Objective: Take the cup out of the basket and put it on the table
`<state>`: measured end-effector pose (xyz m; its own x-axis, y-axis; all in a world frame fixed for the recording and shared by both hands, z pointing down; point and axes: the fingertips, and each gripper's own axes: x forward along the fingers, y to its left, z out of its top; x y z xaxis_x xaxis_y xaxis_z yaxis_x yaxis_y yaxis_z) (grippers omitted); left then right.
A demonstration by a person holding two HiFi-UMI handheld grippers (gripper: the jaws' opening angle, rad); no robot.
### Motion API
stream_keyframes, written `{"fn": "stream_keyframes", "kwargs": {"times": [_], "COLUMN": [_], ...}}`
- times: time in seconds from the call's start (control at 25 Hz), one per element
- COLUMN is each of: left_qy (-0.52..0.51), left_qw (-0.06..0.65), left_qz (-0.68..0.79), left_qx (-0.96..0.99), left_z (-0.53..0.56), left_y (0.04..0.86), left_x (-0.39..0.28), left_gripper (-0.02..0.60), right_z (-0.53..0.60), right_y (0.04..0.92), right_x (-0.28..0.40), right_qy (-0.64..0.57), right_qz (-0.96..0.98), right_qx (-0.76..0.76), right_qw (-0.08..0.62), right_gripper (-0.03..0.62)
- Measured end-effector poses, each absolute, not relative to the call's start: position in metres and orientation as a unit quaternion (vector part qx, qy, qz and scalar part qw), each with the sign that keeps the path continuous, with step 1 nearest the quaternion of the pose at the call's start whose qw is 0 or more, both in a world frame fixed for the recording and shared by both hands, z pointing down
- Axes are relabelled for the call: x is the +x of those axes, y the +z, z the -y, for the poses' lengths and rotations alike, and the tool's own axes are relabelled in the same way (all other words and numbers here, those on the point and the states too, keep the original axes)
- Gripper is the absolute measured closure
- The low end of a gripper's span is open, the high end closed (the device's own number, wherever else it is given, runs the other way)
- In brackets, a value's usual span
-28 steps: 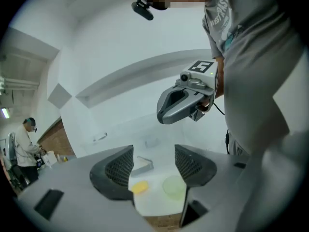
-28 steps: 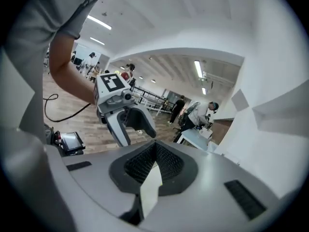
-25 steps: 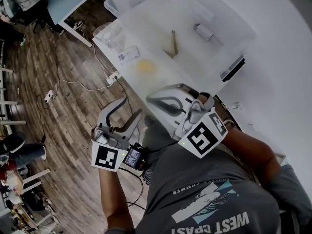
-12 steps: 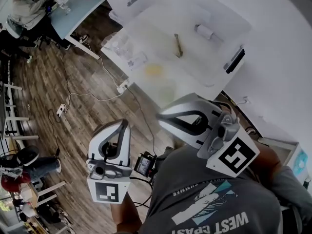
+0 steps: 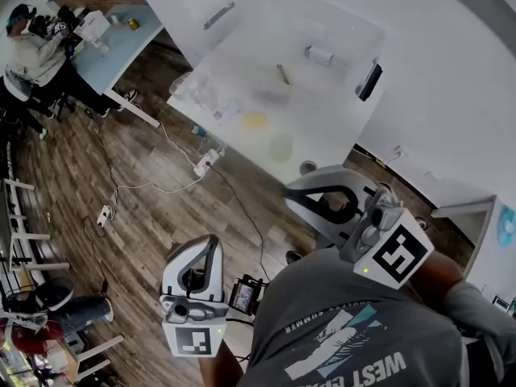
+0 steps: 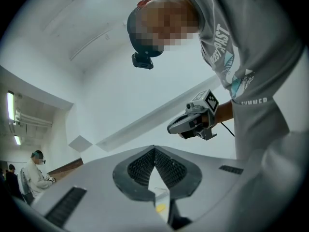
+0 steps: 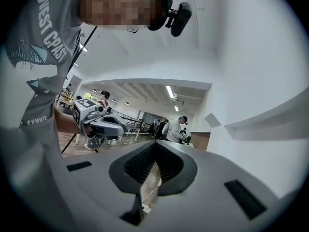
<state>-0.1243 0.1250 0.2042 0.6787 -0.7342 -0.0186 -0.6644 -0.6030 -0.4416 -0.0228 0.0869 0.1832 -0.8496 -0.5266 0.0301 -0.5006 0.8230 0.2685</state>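
A translucent plastic basket (image 5: 339,22) stands on the white table (image 5: 322,135) in the head view. Inside lie a small pale cylinder (image 5: 320,55) that may be the cup, and a thin stick (image 5: 282,73). A pale round cup-like thing (image 5: 280,146) and a yellow patch (image 5: 255,119) show near the table's front edge. My left gripper (image 5: 211,243) hangs over the floor, shut and empty. My right gripper (image 5: 292,193) is just short of the table edge, also shut with nothing in it. The pads (image 6: 166,166) meet in the left gripper view, and likewise the pads (image 7: 166,164) in the right gripper view.
Clear plastic cups (image 5: 193,87) sit at the table's left corner. Cables and a power strip (image 5: 208,161) lie on the wooden floor. A person sits at a blue desk (image 5: 121,39) at the upper left. Each gripper view shows the other gripper (image 6: 195,120) (image 7: 99,122) and the room behind.
The left gripper's jaws were spread a second ago and are now together, empty. Both grippers have drawn back from the table and risen, and the table now looks farther off.
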Motion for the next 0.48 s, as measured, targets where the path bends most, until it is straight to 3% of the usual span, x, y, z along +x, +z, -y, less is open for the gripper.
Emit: {"fn": "stream_keyframes", "kwargs": {"times": [0.48], "left_qy": [-0.108], "left_qw": [0.206], "left_qz": [-0.370], "left_qx": [-0.899], "left_z": [-0.206], "left_y": [0.227], "left_x": [-0.150], "left_gripper": [0.572], "right_z": [-0.159], "right_y": [0.191], "right_x": [-0.035], "right_qy": [-0.119], "right_qz": [0.940], "right_qx": [0.292], "right_qw": [0.127], "right_gripper": [0.583]}}
